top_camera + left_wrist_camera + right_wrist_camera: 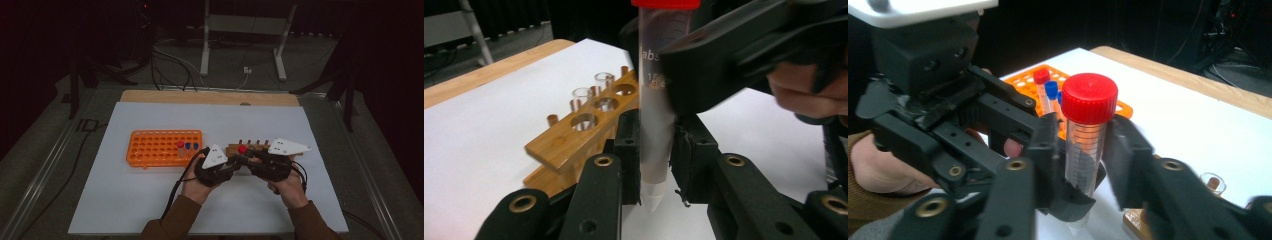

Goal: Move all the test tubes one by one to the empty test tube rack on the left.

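A clear conical tube with a red cap (pixel 242 149) stands upright between both grippers, in front of the wooden rack (pixel 262 148). My left gripper (pixel 658 125) is shut on the tube's (pixel 655 145) lower part, with the tip poking out below the pads. My right gripper (pixel 1085 130) stands around the tube (pixel 1087 145) just under the cap, with a thin gap at one pad, so it is open. In the high view the left gripper (pixel 236 161) comes in from the left and the right gripper (pixel 248 159) from the right.
An orange rack (pixel 155 147) left of the hands holds one red-capped tube (pixel 180 144) and two blue-capped tubes (pixel 191 146). The wooden rack (pixel 574 140) carries small glass tubes (pixel 583 95). All sit on a white mat (pixel 150 200). Cables trail toward the near edge.
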Demonstrator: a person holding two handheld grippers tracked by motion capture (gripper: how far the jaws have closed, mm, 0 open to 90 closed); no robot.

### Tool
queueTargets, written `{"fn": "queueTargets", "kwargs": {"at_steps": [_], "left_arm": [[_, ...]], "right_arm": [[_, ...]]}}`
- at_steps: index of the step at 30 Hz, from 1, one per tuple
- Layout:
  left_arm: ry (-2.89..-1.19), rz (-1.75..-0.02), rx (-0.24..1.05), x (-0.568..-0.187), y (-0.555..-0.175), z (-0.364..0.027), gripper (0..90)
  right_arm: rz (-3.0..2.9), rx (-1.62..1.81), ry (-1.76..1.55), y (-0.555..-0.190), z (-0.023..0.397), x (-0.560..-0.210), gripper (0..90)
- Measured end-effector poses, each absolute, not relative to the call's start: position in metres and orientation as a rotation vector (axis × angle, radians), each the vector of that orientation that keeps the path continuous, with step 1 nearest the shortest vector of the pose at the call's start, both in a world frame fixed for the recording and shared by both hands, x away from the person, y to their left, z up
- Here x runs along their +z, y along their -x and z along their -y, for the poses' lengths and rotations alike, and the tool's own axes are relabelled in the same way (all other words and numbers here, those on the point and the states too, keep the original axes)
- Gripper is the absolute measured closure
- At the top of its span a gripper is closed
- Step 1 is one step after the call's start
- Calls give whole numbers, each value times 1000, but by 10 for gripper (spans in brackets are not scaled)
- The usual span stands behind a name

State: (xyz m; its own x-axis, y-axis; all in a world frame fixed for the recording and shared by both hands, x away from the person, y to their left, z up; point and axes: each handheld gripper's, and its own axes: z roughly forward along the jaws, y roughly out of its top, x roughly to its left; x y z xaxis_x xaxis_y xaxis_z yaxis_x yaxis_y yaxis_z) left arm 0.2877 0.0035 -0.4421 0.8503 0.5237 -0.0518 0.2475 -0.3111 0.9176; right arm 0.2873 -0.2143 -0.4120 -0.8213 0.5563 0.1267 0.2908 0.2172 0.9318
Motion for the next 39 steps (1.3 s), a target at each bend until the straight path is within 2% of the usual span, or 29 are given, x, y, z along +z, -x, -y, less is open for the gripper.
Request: {"fn": "queueTargets", "kwargs": {"at_steps": [2, 5, 18, 30, 39], "left_arm": [[-1898, -588, 315, -442, -289, -6, 756], [-1891, -604, 331, -441, -289, -11, 757], [-1842, -699, 378, -439, -290, -47, 756], [-1817, -771, 415, -441, -288, -80, 755], [-1776, -828, 447, -440, -286, -109, 755]], "right_arm": [[-2242, 1656, -813, -288, 217, -411, 531], [-2219, 1667, -818, -289, 221, -411, 452], [-2116, 1561, -1015, -300, 243, -417, 166], [-2034, 1533, -1147, -305, 262, -420, 14], [-1975, 1524, -1196, -307, 272, -419, 0]]}}
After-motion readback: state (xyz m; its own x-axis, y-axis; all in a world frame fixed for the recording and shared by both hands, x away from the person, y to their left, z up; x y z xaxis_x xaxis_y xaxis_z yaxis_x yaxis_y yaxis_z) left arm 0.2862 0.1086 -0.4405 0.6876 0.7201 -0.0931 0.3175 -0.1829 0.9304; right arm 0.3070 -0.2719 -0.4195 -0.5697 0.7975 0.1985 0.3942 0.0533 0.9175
